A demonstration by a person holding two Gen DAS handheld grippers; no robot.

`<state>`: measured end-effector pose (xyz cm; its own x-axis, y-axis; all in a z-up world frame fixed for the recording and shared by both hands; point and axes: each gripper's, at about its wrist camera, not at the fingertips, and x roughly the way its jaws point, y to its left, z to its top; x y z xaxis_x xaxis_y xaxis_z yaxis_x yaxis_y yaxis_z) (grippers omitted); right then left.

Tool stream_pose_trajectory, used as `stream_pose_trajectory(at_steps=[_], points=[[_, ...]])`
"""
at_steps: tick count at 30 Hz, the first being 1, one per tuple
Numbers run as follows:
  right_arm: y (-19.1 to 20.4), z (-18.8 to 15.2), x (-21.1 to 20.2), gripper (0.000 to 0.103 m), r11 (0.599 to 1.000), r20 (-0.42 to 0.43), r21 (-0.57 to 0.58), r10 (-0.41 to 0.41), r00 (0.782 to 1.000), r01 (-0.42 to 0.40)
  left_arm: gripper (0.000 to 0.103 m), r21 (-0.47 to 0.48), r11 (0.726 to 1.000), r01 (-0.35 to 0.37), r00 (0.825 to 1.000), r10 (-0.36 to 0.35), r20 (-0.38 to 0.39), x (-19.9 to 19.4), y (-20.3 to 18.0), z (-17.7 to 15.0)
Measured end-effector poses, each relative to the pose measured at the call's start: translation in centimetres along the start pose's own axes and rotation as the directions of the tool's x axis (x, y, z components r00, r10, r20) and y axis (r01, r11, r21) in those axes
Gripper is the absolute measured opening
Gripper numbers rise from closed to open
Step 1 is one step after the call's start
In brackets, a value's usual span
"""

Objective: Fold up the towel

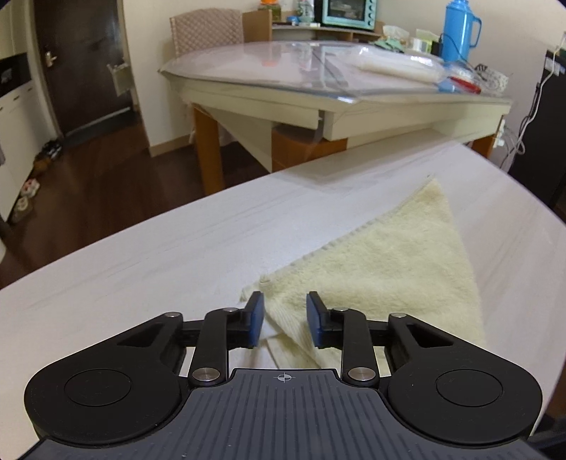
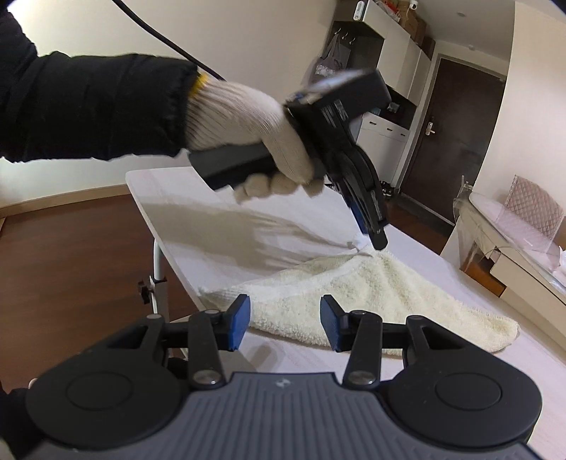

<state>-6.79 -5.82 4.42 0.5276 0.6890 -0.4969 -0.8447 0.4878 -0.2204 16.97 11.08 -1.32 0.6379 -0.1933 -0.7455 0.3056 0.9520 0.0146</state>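
A cream towel (image 1: pixel 382 258) lies on the white table (image 1: pixel 141 269), folded over so that it tapers to a far corner. My left gripper (image 1: pixel 284 318) is open, its blue pads either side of the towel's near corner, which lies loose between them. In the right wrist view the same towel (image 2: pixel 357 293) lies across the table (image 2: pixel 198 226), and the left gripper (image 2: pixel 376 242) points down at its far corner, held by a gloved hand. My right gripper (image 2: pixel 284 323) is open and empty, just above the towel's near edge.
A second table (image 1: pixel 318 88) with a clear cover stands beyond, bearing a blue flask (image 1: pixel 460 30) and clutter. A chair (image 1: pixel 207 30) stands behind it. The white table's edges drop to dark wood floor (image 1: pixel 88 198). A dark door (image 2: pixel 456 134) is at the right.
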Motion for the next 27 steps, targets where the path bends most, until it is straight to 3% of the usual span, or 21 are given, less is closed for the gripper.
stream_pose_trajectory(at_steps=[6, 13, 17, 20, 23, 27], points=[[0.2, 0.7, -0.1, 0.047, 1.000, 0.003, 0.011, 0.018, 1.000, -0.018, 0.005, -0.006, 1.000, 0.015, 0.999, -0.014, 0.036, 0.0, 0.8, 0.3], [1.4, 0.8, 0.1, 0.048, 0.999, 0.014, 0.002, 0.046, 0.999, -0.046, 0.005, 0.008, 1.000, 0.021, 0.999, -0.021, 0.035, 0.1, 1.5, 1.2], [1.5, 0.4, 0.1, 0.048, 0.999, 0.012, 0.004, 0.046, 0.999, -0.047, 0.017, -0.001, 1.000, 0.028, 0.999, -0.028, 0.022, 0.7, 1.6, 0.8], [1.6, 0.6, 0.1, 0.048, 0.999, 0.009, 0.001, 0.044, 0.999, -0.044, 0.016, 0.002, 0.999, 0.032, 0.999, -0.032, 0.013, 1.0, 1.4, 0.4], [1.9, 0.6, 0.1, 0.048, 0.999, 0.010, -0.001, 0.045, 0.999, -0.045, 0.008, 0.007, 0.999, 0.040, 0.999, -0.040, 0.018, 0.8, 1.4, 0.3], [2.1, 0.6, 0.0, 0.048, 0.999, 0.013, -0.003, 0.043, 0.999, -0.043, 0.008, 0.023, 0.999, 0.043, 0.998, -0.044, 0.045, -0.1, 1.6, 0.8]])
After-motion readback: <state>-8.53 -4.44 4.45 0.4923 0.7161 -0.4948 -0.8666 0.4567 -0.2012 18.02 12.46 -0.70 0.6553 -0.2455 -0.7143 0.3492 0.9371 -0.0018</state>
